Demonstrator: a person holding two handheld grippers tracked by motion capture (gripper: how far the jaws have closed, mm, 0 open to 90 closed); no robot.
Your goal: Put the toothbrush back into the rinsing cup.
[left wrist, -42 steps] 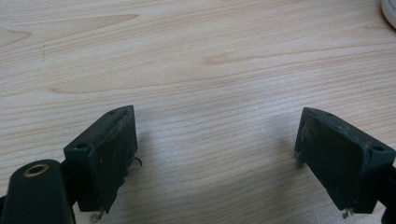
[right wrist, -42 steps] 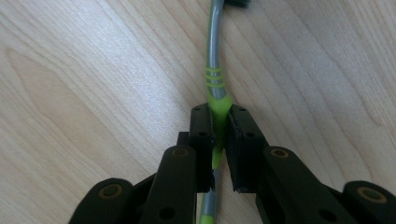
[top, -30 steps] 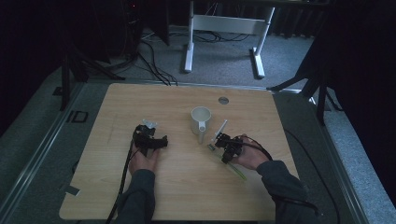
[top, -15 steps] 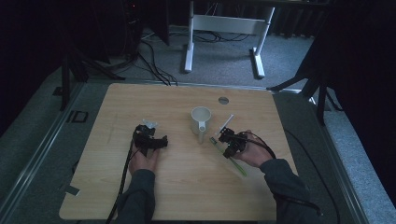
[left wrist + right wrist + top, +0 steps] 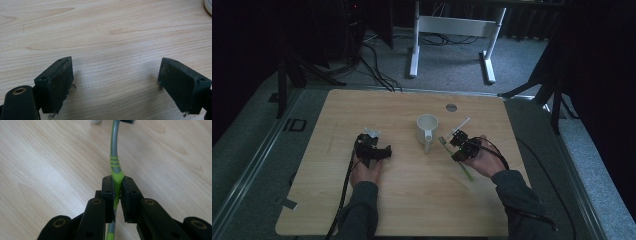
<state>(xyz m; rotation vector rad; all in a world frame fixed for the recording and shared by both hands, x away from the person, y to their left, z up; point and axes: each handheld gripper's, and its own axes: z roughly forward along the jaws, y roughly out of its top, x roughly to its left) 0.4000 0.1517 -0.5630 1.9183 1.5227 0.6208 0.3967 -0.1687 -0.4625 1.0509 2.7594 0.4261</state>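
A green and grey toothbrush [image 5: 114, 157] is clamped by its handle between the jaws of my right gripper [image 5: 117, 187]. In the high view that right gripper [image 5: 458, 145] sits just right of a white mug [image 5: 427, 129], and the toothbrush [image 5: 466, 170] slants back past the hand. My left gripper [image 5: 373, 145] rests left of the mug. Its jaws stand wide apart in the left gripper view [image 5: 115, 77], with bare wood between them. The mug's edge [image 5: 208, 3] peeks in at that view's top right corner.
A thin white stick [image 5: 462, 124] lies on the wooden table [image 5: 362, 200] just beyond the right gripper. A round grommet [image 5: 451, 107] sits near the far edge. Cables and a white desk frame [image 5: 452, 25] stand on the floor behind.
My right hand has shifted slightly right and away from me with the toothbrush. The left gripper has stayed put.
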